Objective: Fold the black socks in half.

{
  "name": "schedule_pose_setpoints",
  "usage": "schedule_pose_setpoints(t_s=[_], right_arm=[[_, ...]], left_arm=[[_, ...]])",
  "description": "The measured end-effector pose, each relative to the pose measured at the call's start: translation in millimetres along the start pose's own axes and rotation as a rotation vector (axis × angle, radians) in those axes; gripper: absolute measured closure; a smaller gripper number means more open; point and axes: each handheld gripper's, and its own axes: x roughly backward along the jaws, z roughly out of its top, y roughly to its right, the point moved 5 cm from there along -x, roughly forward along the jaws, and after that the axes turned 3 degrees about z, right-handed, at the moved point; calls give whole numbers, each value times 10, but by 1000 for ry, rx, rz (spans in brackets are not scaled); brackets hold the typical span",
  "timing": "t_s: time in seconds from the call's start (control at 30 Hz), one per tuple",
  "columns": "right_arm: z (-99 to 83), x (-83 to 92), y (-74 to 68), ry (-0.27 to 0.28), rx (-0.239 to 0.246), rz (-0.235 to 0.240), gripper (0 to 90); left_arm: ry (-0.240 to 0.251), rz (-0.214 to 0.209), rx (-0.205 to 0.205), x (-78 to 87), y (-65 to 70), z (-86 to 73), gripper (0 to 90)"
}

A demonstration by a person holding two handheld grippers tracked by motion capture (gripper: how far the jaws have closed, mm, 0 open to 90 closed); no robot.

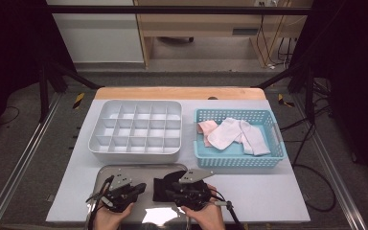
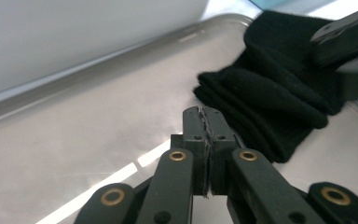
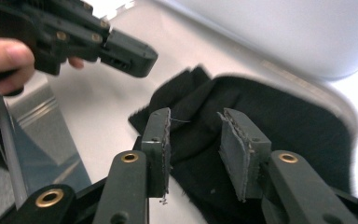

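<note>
On the metal tray (image 1: pixel 106 172) at the table's near edge, my left gripper (image 1: pixel 135 190) sits pinched shut, empty. Just right, black sock (image 3: pixel 270 121) lies near the tray's right edge; my right gripper (image 3: pixel 196 140) stands parted above it.

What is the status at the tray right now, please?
Left gripper shut, empty, beside black sock. Right gripper open over the sock, not pinching. Sock folded on metal tray. Nothing in the way.

Overhead plus two close claw views
</note>
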Motion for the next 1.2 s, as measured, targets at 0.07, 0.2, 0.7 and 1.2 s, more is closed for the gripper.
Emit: schedule_pose_setpoints(t_s=[0.07, 0.2, 0.7, 1.2], right_arm=[[-54, -52, -27, -11, 16, 13, 588], [-115, -127, -45, -35, 23, 6, 615], [155, -44, -132, 39, 47, 88, 890], [-62, -302, -140, -42, 54, 84, 831]], left_arm=[[-11, -7, -10, -21, 38, -18, 885], [-29, -19, -30, -66, 106, -44, 887], [-46, -29, -53, -143, 165, -62, 891], [119, -43, 27, 77, 3, 295, 786]])
